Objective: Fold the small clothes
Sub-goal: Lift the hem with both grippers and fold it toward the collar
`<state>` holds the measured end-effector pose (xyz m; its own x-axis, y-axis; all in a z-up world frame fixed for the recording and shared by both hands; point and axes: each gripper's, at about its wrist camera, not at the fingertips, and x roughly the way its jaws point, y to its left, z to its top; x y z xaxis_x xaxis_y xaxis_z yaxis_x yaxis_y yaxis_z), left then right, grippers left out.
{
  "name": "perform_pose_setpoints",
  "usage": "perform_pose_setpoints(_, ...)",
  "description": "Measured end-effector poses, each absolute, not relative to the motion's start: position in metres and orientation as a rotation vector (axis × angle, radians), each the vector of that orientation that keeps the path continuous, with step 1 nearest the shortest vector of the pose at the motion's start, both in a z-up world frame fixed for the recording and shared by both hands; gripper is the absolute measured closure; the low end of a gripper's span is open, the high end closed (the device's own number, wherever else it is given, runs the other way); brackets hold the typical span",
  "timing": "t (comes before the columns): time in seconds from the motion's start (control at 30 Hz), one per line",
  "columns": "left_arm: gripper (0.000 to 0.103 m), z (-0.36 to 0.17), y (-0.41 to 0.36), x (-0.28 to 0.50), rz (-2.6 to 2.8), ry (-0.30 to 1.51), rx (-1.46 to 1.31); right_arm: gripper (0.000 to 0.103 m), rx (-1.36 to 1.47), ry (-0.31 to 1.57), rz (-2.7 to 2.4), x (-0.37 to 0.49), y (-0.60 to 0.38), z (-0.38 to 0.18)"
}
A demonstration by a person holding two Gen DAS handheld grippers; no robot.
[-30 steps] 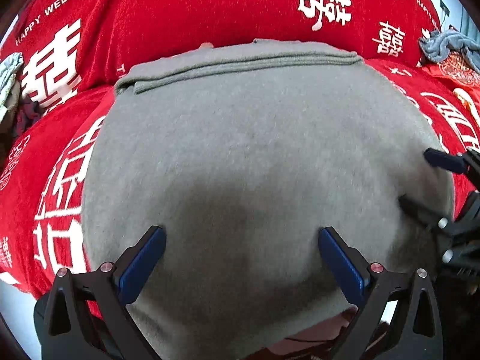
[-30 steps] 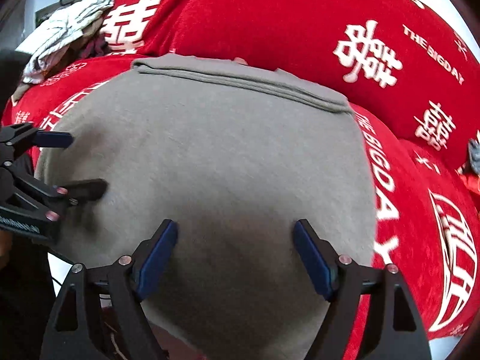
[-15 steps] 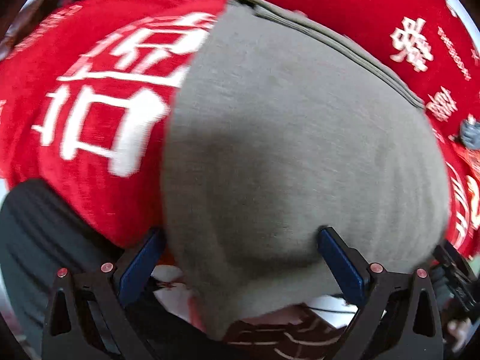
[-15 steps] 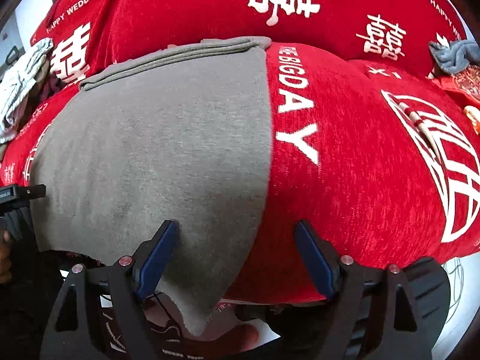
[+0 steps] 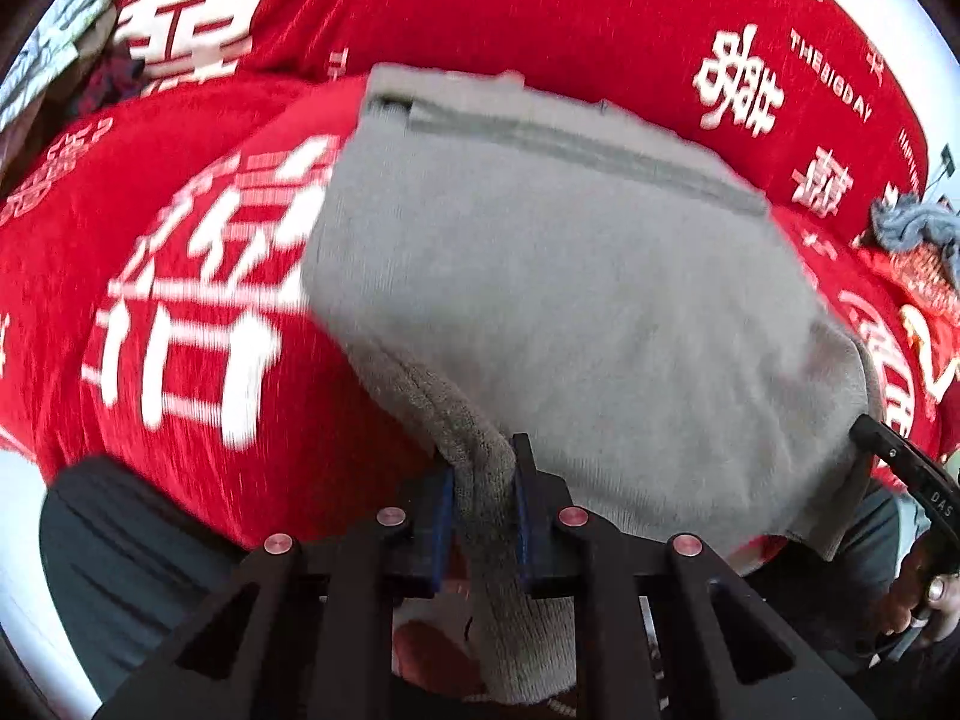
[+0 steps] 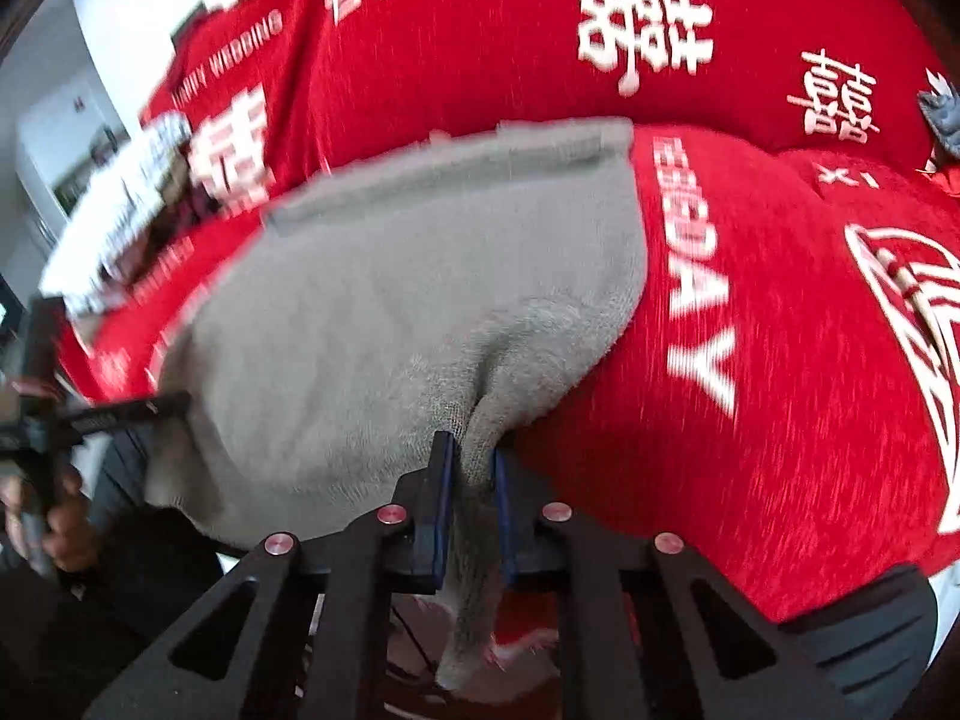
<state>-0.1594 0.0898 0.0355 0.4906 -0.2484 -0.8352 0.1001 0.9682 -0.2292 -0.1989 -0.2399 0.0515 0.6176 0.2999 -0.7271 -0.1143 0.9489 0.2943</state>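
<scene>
A grey knitted garment (image 5: 570,300) lies flat on a red printed cloth (image 5: 540,18), its far end folded into a thick band. My left gripper (image 5: 480,456) grips the garment's near left corner; its jaws are closing, and the blue pads press on the bunched fabric. In the right wrist view the same garment (image 6: 390,312) shows its near right corner pinched in my right gripper (image 6: 474,450), whose jaws are closing on it too. Each gripper appears at the edge of the other's view: the right one (image 5: 900,468) and the left one (image 6: 120,414).
The red cloth (image 6: 780,360) with white lettering covers the whole surface. A pale pile of clothes (image 5: 66,42) lies at the far left, and a blue-grey garment (image 5: 912,222) at the far right. A hand (image 5: 924,594) holds the right gripper's handle.
Both grippers went from wide open over the garment's near edge to shut on its two near corners. The corners are bunched and slightly lifted.
</scene>
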Motion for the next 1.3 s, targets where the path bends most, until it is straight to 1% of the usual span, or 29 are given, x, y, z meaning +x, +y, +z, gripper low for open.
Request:
perform_pose_setpoints(0.17, 0.085, 0.061, 0.090, -0.104, -0.216, 0.947, -0.198, 0.091, 0.238, 0.755, 0.218, -0.160, -0.242, 0.082)
perform_pose_setpoints(0.2, 0.085, 0.062, 0.090, -0.090, -0.218, 0.947, -0.206, 0.092, 0.250, 0.744, 0.209, -0.147, -0.243, 0.083)
perform_pose_setpoints(0.23, 0.085, 0.060, 0.090, -0.074, -0.218, 0.955, -0.219, 0.099, 0.260, 0.743, 0.205, -0.136, -0.242, 0.084)
perform_pose_setpoints(0.37, 0.084, 0.039, 0.098, -0.042, -0.202, 1.014, -0.264, 0.099, 0.288, 0.798, 0.174, -0.086, -0.245, 0.068)
perform_pose_setpoints(0.43, 0.084, 0.036, 0.105, -0.043, -0.216, 1.014, -0.300, 0.099, 0.290, 0.838, 0.162, -0.077, -0.246, 0.060)
perform_pose_setpoints(0.5, 0.082, 0.036, 0.113, -0.050, -0.250, 1.016, -0.339, 0.097, 0.319, 0.844, 0.174, -0.079, -0.249, 0.058)
perform_pose_setpoints(0.53, 0.077, 0.036, 0.116, -0.054, -0.259, 1.016, -0.351, 0.094, 0.351, 0.837, 0.184, -0.084, -0.253, 0.059)
perform_pose_setpoints(0.57, 0.054, 0.037, 0.119, -0.058, -0.269, 1.017, -0.362, 0.091, 0.363, 0.839, 0.189, -0.086, -0.256, 0.059)
perform_pose_setpoints(0.6, 0.025, 0.037, 0.122, -0.063, -0.281, 1.017, -0.371, 0.082, 0.365, 0.841, 0.192, -0.092, -0.258, 0.061)
perform_pose_setpoints(0.63, 0.015, 0.039, 0.125, -0.070, -0.285, 1.007, -0.383, 0.066, 0.361, 0.839, 0.192, -0.095, -0.259, 0.062)
perform_pose_setpoints(0.67, 0.011, 0.041, 0.126, -0.077, -0.271, 0.983, -0.386, 0.055, 0.352, 0.839, 0.188, -0.103, -0.259, 0.063)
perform_pose_setpoints(0.7, 0.011, 0.042, 0.126, -0.083, -0.265, 0.971, -0.378, 0.041, 0.344, 0.840, 0.188, -0.112, -0.259, 0.063)
perform_pose_setpoints(0.87, 0.011, 0.030, 0.117, -0.104, -0.291, 1.023, -0.351, 0.040, 0.354, 0.860, 0.233, -0.137, -0.255, 0.055)
perform_pose_setpoints(1.07, 0.012, 0.015, 0.113, -0.107, -0.328, 1.074, -0.409, 0.040, 0.387, 0.908, 0.287, -0.122, -0.243, 0.037)
perform_pose_setpoints(1.1, 0.023, 0.016, 0.110, -0.107, -0.328, 1.064, -0.397, 0.044, 0.390, 0.922, 0.296, -0.117, -0.241, 0.033)
perform_pose_setpoints(1.13, 0.041, 0.018, 0.104, -0.107, -0.356, 1.063, -0.379, 0.059, 0.390, 0.929, 0.297, -0.115, -0.240, 0.030)
perform_pose_setpoints(1.17, 0.083, 0.018, 0.101, -0.107, -0.373, 1.079, -0.364, 0.070, 0.387, 0.927, 0.305, -0.113, -0.238, 0.029)
perform_pose_setpoints(1.2, 0.093, 0.017, 0.095, -0.106, -0.390, 1.109, -0.346, 0.089, 0.385, 0.933, 0.320, -0.112, -0.236, 0.029)
perform_pose_setpoints(1.27, 0.093, 0.023, 0.092, -0.110, -0.374, 1.083, -0.320, 0.091, 0.379, 0.924, 0.348, -0.114, -0.233, 0.034)
perform_pose_setpoints(1.3, 0.093, 0.033, 0.089, -0.115, -0.366, 1.043, -0.292, 0.092, 0.359, 0.901, 0.367, -0.119, -0.232, 0.041)
